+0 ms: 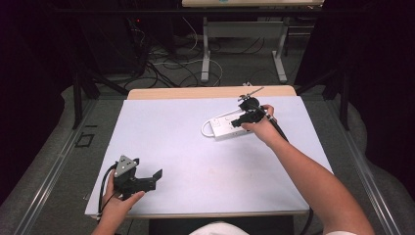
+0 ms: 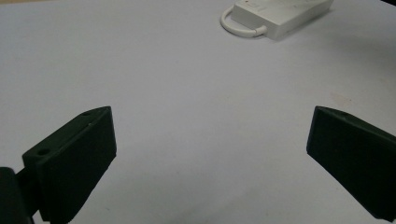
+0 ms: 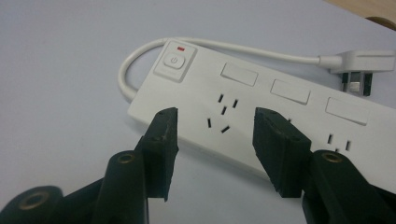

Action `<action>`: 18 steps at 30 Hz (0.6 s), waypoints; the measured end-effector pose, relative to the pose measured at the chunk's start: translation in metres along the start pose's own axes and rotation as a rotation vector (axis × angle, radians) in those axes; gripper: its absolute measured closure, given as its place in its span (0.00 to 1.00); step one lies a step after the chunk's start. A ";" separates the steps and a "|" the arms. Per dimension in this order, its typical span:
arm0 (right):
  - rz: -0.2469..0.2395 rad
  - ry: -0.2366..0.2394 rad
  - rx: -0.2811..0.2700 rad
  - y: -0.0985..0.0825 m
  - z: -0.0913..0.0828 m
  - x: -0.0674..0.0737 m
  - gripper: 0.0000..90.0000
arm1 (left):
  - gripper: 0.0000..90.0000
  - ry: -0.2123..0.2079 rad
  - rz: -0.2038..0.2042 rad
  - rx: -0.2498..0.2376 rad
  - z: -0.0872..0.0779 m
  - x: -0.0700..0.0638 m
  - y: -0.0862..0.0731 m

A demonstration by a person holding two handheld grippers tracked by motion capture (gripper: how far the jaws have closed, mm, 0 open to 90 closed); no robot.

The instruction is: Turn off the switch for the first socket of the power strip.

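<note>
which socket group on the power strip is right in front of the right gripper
The socket group beside the power button, first in the row on the power strip; the others lie farther toward the plug.

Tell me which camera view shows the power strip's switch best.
The right gripper view: the switch sits close and sharp on the white power strip, red mark above it. The high view shows the strip small, switch unreadable; the left gripper view catches its end.

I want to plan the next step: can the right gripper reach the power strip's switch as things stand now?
Probably yes. The right gripper hovers over the power strip with jaws open and nothing between them, and the switch lies just beyond, uncovered.
</note>
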State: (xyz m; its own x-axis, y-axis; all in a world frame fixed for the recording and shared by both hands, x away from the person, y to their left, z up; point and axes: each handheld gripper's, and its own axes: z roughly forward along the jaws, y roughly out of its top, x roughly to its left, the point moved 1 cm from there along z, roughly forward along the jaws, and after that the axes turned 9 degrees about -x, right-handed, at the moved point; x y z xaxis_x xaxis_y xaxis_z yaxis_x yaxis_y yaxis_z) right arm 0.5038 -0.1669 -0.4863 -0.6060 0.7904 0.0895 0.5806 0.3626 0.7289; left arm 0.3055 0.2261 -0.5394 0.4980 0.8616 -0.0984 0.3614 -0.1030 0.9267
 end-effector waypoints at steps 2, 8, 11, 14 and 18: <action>-0.009 -0.006 0.009 -0.001 -0.002 0.003 0.54 | 0.01 0.001 -0.001 0.001 0.000 0.000 0.000; -0.030 0.015 0.007 -0.006 -0.012 0.010 0.50 | 0.01 0.001 -0.002 0.001 0.000 0.000 0.000; -0.035 0.011 -0.002 -0.008 -0.017 0.014 0.46 | 0.01 0.001 -0.002 0.000 0.000 -0.001 0.000; -0.029 0.014 -0.008 -0.009 -0.023 0.016 0.41 | 0.01 0.001 -0.001 0.001 0.000 -0.001 0.000; -0.034 0.006 -0.029 -0.013 -0.032 0.019 0.34 | 0.01 0.002 0.001 0.001 0.000 -0.001 0.000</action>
State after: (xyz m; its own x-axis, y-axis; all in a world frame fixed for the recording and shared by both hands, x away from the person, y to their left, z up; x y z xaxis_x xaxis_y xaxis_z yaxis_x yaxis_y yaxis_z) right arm 0.4678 -0.1726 -0.4725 -0.6283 0.7750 0.0686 0.5441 0.3747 0.7507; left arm 0.3050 0.2255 -0.5393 0.4968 0.8624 -0.0972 0.3617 -0.1040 0.9265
